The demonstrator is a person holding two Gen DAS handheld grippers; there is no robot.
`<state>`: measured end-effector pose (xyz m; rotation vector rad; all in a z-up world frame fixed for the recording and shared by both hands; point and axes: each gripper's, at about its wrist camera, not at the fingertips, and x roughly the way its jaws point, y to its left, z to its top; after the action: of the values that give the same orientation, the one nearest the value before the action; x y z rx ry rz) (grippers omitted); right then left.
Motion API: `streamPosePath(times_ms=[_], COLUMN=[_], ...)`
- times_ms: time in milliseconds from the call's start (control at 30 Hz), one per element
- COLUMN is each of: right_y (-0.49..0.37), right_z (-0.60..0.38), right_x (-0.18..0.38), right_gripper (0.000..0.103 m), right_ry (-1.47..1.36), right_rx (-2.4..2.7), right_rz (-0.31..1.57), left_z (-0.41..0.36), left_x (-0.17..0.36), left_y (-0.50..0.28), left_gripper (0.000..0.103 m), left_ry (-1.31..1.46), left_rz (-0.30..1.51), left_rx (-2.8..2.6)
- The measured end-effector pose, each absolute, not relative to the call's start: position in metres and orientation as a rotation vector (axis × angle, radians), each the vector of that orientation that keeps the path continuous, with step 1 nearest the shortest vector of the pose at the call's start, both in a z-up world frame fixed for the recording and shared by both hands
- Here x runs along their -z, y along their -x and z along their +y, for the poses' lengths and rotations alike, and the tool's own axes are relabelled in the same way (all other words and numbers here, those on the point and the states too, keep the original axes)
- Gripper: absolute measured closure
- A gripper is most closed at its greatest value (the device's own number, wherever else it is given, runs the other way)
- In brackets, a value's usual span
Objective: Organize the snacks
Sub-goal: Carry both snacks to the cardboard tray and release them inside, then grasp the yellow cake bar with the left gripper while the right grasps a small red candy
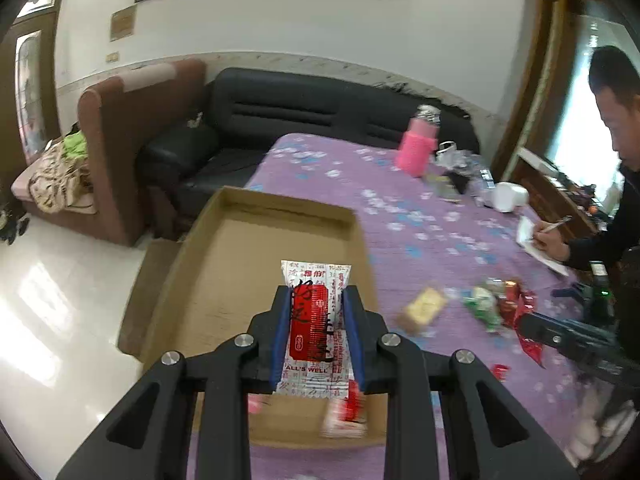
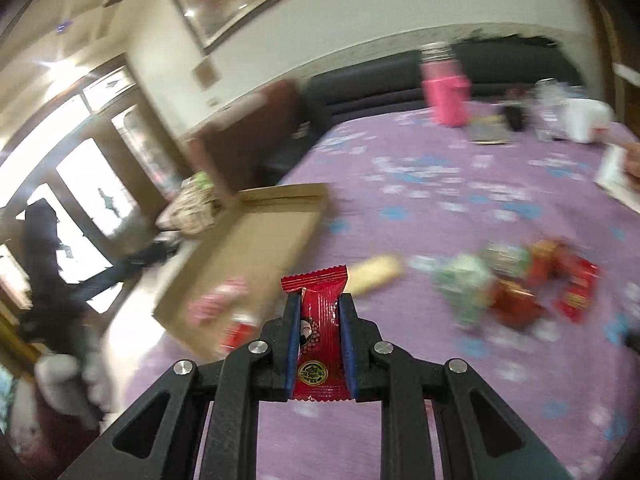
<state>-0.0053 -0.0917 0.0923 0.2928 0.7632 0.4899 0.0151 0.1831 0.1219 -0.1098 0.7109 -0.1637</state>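
My left claw (image 1: pixel 316 300) is clamped on a white and red snack packet (image 1: pixel 314 320). The packet stands up between the two blue pads and hangs over the flat cardboard box (image 1: pixel 248 264). Another small red and white packet (image 1: pixel 346 412) lies in the near corner of the box, but it looks blurry.

My right claw (image 2: pixel 320 308) is clamped on a red snack packet (image 2: pixel 318 344). Its crinkly top edge sticks out past the pads. In the right wrist view the cardboard box (image 2: pixel 272 240) is off to the left, and this packet is over the purple cloth (image 2: pixel 440 208) on the worktop, not over the box.

A pile of loose snacks (image 2: pixel 520 288), red ones and green ones, sits on the cloth to the right. A pale yellow snack (image 2: pixel 376 272) lies between the pile and the box. A pink bottle (image 1: pixel 418 142) stands far back on the worktop. A person (image 1: pixel 608 160) at the right side is writing on paper.
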Motion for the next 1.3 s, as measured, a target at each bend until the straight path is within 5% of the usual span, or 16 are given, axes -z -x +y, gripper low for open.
streamPosePath(times_ms=[467, 633, 867, 1000, 1100, 1300], right_y=[-0.077, -0.083, -0.068, -0.034, -0.008, 0.024], right_z=[0.057, 0.067, 0.038, -0.017, -0.077, -0.165], right_x=[-0.035, -0.024, -0.048, -0.072, -0.075, -0.041], right_gripper=[0.081, 0.081, 0.079, 0.078, 0.064, 0.061], right_ry=[-0.189, -0.136, -0.182, -0.193, -0.228, -0.35], right_rx=[-0.586, -0.565, -0.561, -0.54, -0.449, -0.275], right_rz=[0.949, 0.945, 0.896, 0.835, 0.821, 0.894], left_z=[0.234, 0.234, 0.231, 0.221, 0.204, 0.148], left_x=[-0.059, -0.057, -0.081, -0.101, -0.112, -0.118], left_y=[-0.075, -0.076, -0.058, -0.032, -0.015, 0.0], left_gripper=[0.074, 0.058, 0.051, 0.035, 0.025, 0.024], left_ry=[0.182, 0.199, 0.211, 0.191, 0.179, 0.17], left_rz=[0.853, 0.858, 0.8, 0.751, 0.727, 0.74], left_rx=[0.087, 0.092, 0.099, 0.122, 0.161, 0.272])
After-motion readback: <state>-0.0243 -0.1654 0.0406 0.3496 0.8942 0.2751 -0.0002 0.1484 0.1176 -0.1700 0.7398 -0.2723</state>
